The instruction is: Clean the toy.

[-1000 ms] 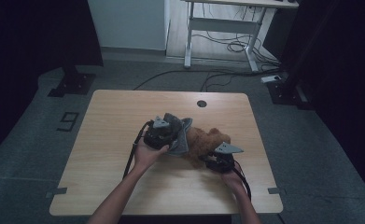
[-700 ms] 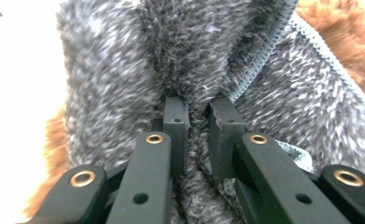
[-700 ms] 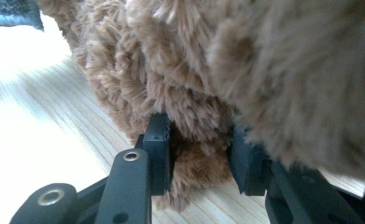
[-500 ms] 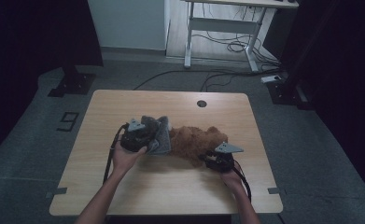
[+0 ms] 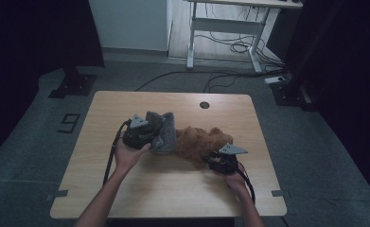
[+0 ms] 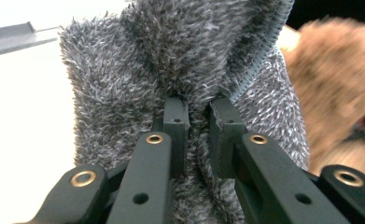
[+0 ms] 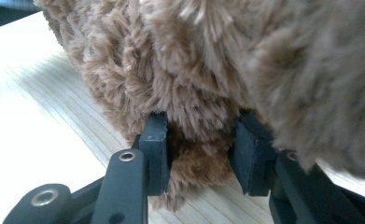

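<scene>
Fingers [image 6: 175, 119] tight on grey fleece [image 6: 138, 70]

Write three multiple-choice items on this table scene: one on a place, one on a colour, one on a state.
1. Where does the brown cloth lie relative to the grey cloth in the high view?
A. left of it
B. right of it
C. under the table

2. What colour is the cloth in the left gripper?
A. grey
B. red
C. white

3. How does the right gripper stand?
A. open, off the cloth
B. lying on the floor
C. shut on the brown cloth

Answers: 1 B, the brown pile sits toward the right gripper; 2 A, grey pile fills the left gripper view; 3 C, brown pile is pinched between its pads.
</scene>
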A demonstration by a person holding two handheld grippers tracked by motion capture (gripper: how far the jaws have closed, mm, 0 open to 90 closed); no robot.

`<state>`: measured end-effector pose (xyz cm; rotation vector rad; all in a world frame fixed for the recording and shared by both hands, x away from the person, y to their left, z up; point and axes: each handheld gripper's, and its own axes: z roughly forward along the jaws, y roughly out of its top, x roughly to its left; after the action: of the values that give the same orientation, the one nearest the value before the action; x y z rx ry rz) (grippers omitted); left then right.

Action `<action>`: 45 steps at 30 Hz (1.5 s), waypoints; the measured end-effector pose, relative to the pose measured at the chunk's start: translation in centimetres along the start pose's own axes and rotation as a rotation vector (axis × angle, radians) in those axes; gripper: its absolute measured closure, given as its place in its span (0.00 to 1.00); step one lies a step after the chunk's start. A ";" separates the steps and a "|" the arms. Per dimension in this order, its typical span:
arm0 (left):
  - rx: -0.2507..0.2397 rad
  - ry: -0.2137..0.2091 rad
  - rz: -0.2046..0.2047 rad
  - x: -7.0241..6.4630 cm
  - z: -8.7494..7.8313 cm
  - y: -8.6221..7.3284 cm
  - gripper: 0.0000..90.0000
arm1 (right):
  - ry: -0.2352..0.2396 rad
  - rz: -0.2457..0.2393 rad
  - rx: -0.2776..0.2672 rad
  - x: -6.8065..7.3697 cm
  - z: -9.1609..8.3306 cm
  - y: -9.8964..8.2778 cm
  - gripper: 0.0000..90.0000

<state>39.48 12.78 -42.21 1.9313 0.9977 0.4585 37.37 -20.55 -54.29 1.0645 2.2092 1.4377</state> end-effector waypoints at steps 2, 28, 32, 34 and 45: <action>0.007 -0.021 0.005 -0.8 1.0 1.1 0.87 | -0.002 -0.003 -0.001 0.0 0.0 0.0 0.66; 0.082 -0.073 0.022 -3.1 4.3 -3.1 0.87 | -0.029 0.108 -0.160 -0.8 -4.9 2.2 0.31; 0.078 -0.082 0.022 -3.2 3.9 -3.5 0.87 | -0.027 0.091 -0.176 -0.5 -5.0 2.3 0.50; 0.077 -0.095 0.017 -3.1 3.6 -3.7 0.87 | -0.025 0.089 -0.171 -0.5 -5.0 2.4 0.56; 0.012 -0.136 0.019 -4.0 1.8 -0.3 0.86 | -0.013 0.100 -0.160 -0.9 -4.8 2.0 0.63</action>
<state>38.08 8.71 -43.19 1.9562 0.8972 0.3281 35.95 -23.88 -50.52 1.1393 2.0182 1.6146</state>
